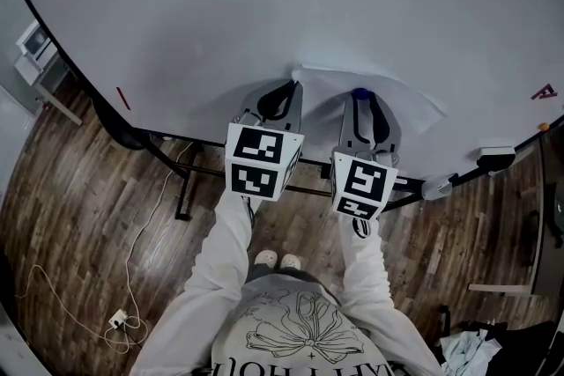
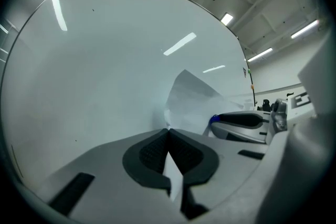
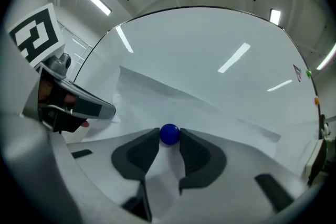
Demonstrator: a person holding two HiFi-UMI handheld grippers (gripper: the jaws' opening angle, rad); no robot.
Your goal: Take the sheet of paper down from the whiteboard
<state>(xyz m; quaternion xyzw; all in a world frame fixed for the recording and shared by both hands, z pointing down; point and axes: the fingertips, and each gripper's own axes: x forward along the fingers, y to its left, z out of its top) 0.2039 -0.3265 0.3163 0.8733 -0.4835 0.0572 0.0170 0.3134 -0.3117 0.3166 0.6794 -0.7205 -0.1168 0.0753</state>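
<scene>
A white sheet of paper (image 1: pixel 397 97) hangs on the whiteboard (image 1: pixel 264 4), its left edge curled away from the board. My left gripper (image 1: pixel 286 97) is shut on that left edge; in the left gripper view the paper (image 2: pixel 194 99) runs between the closed pads (image 2: pixel 152 152). My right gripper (image 1: pixel 361 97) is beside it, its fingertips closed around a round blue magnet (image 1: pixel 359 92) that sits on the sheet. In the right gripper view the blue magnet (image 3: pixel 169 132) touches both pads (image 3: pixel 142 152), with the paper (image 3: pixel 173 97) behind it.
Red marks (image 1: pixel 544 92) and a small orange magnet (image 1: pixel 544 127) sit at the board's right edge. An eraser (image 1: pixel 496 158) rests on the board's tray. The board's stand (image 1: pixel 185 189) and a cable (image 1: pixel 115 317) are on the wooden floor.
</scene>
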